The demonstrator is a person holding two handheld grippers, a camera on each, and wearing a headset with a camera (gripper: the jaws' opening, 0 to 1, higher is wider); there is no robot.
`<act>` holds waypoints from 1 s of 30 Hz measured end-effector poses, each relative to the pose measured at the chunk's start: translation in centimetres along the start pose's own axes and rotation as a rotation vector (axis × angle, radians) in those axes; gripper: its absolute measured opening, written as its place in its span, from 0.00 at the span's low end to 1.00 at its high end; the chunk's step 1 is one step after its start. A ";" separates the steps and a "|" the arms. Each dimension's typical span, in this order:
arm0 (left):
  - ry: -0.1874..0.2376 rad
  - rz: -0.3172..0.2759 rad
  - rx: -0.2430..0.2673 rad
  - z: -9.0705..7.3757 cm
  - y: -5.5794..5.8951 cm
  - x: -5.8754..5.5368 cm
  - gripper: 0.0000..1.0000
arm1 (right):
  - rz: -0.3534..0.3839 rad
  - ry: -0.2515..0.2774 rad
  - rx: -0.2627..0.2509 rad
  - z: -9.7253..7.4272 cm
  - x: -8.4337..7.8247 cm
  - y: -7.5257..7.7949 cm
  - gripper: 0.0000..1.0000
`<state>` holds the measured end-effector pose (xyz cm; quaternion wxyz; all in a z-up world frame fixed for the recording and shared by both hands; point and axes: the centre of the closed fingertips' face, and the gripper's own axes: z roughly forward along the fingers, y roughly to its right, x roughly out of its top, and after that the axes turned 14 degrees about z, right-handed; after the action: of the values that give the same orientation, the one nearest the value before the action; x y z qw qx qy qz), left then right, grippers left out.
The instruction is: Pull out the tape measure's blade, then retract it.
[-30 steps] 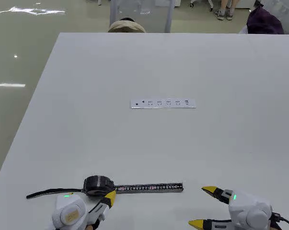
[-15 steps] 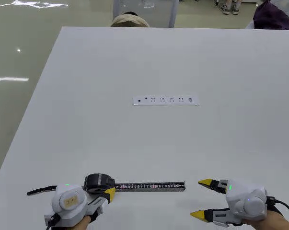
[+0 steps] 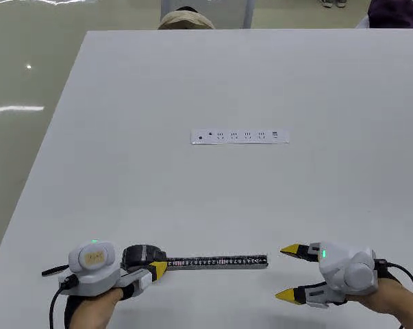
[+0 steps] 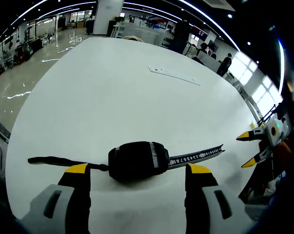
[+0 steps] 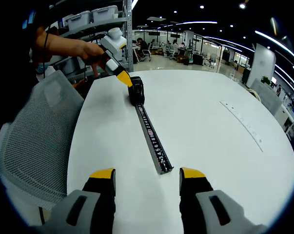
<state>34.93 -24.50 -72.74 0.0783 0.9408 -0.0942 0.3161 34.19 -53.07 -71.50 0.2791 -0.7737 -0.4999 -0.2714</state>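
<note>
A black tape measure case (image 3: 142,256) lies near the table's front edge, its marked blade (image 3: 220,261) drawn out to the right and flat on the table. My left gripper (image 3: 151,261) is open, and in the left gripper view its jaws stand wide on either side of the case (image 4: 137,160) without touching it. A black wrist strap (image 4: 59,161) trails off to the left. My right gripper (image 3: 285,273) is open just beyond the blade's hooked end. In the right gripper view that end (image 5: 165,169) lies just ahead of the yellow fingertips (image 5: 103,174).
A white power strip (image 3: 240,136) is set flush in the middle of the white table (image 3: 192,82). A mesh chair (image 5: 34,131) stands beside the table's near edge. Glossy floor lies beyond the left edge, and people sit far off.
My left gripper has swung up and round to the case's left, now pointing along the blade. The right gripper has edged up slightly. The blade's length looks unchanged; the camera has tilted.
</note>
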 end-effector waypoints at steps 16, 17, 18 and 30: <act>0.011 0.004 0.044 1.4 -0.3 0.0 0.75 | -0.064 -0.022 0.010 1.6 -0.2 1.3 0.45; 0.013 0.005 0.048 1.5 -0.2 0.0 0.75 | -0.063 -0.022 0.009 1.7 -0.2 1.5 0.45; 0.020 0.005 0.051 1.5 -0.2 0.0 0.75 | -0.061 -0.024 0.010 1.8 -0.2 1.6 0.44; 0.047 0.002 0.077 2.1 -0.2 0.2 0.72 | -0.091 -0.041 0.042 3.3 -0.9 2.9 0.33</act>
<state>36.36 -24.72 -74.28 0.0441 0.9353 -0.0811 0.3416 37.01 -52.28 -74.91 0.2721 -0.7495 -0.5460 -0.2573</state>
